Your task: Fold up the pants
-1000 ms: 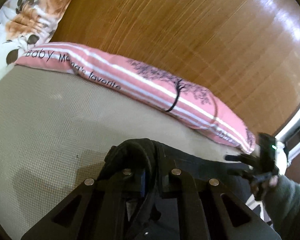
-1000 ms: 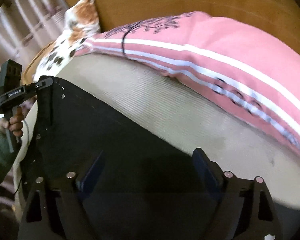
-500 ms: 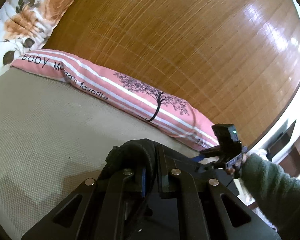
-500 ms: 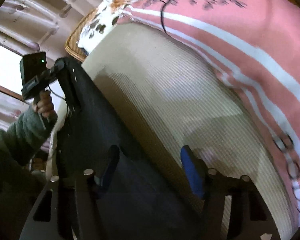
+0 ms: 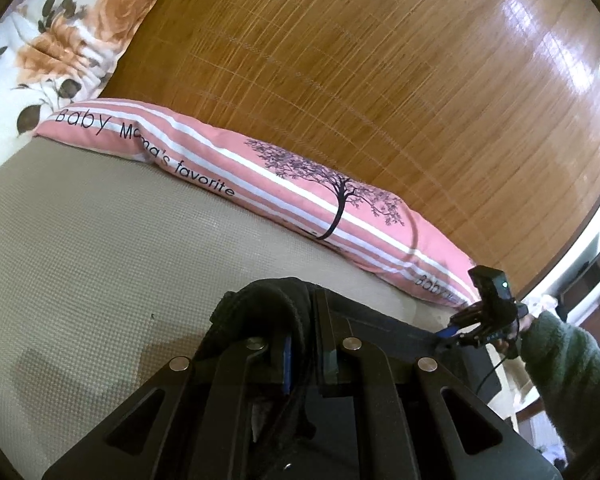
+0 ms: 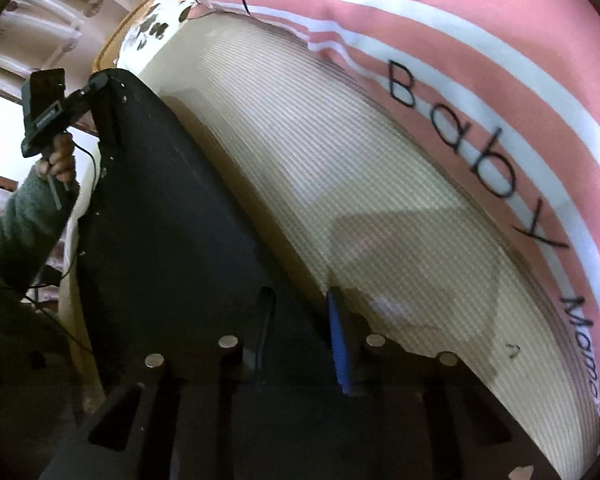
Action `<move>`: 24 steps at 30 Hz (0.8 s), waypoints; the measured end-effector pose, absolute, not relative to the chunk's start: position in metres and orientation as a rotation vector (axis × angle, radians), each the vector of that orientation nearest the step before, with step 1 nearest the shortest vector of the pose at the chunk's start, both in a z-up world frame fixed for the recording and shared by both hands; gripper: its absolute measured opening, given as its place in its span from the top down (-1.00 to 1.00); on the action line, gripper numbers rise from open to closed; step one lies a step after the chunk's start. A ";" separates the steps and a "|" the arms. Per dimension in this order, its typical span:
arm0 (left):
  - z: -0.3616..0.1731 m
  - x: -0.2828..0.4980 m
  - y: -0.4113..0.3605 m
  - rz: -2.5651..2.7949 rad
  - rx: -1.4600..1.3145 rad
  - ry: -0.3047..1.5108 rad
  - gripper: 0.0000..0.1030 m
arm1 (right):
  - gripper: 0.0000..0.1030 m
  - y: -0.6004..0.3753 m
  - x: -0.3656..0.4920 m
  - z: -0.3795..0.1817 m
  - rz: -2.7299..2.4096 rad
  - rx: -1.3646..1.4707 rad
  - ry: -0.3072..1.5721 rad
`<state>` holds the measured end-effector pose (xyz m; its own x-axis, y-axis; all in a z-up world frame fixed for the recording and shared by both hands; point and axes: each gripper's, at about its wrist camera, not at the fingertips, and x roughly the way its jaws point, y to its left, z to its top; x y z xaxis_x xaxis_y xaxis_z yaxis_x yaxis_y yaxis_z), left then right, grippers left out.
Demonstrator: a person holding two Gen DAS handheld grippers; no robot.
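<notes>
Both tongs on dark pants, bed surface

Left tongs (image 5: 300,344) clamp a bunched pants (image 5: 268,304) edge; right tongs (image 6: 300,320) are closing over the opposite edge, contact unclear. Pants' long axis spans tongs to tongs, near the striped pillow (image 5: 284,184). Lower pants are hidden behind the tongs.

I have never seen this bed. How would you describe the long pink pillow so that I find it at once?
Start from the beige woven mat that covers the bed. Along its far edge, against the wooden headboard, lies the long pink pillow. Unlike the white pillow with orange flowers beside it, it has white stripes, a dark tree print and the words "Baby Mama's favorite".
</notes>
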<state>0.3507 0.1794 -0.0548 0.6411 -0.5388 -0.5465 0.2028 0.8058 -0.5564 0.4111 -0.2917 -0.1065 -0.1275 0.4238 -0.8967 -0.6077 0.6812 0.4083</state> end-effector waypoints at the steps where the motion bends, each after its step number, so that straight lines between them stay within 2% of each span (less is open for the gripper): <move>1: -0.055 0.351 0.179 -0.437 -0.470 0.767 0.84 | 0.53 -0.294 0.411 -0.108 0.877 -0.179 1.439; 9: -0.061 0.358 0.164 -0.343 -0.358 0.796 0.84 | 0.80 -0.285 0.386 -0.099 0.692 -0.267 1.320; 16: -0.041 0.343 0.153 -0.311 -0.231 0.765 0.84 | 0.84 -0.270 0.335 -0.052 0.458 -0.326 1.192; 24: 0.009 0.271 0.163 -0.381 -0.173 0.656 0.84 | 0.86 -0.258 0.242 0.017 0.282 -0.357 1.054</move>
<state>0.2708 0.1629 0.0090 0.7266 -0.3976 -0.5603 0.2899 0.9168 -0.2747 0.2415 -0.2576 0.0167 0.4675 0.0558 -0.8823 -0.3921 0.9075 -0.1503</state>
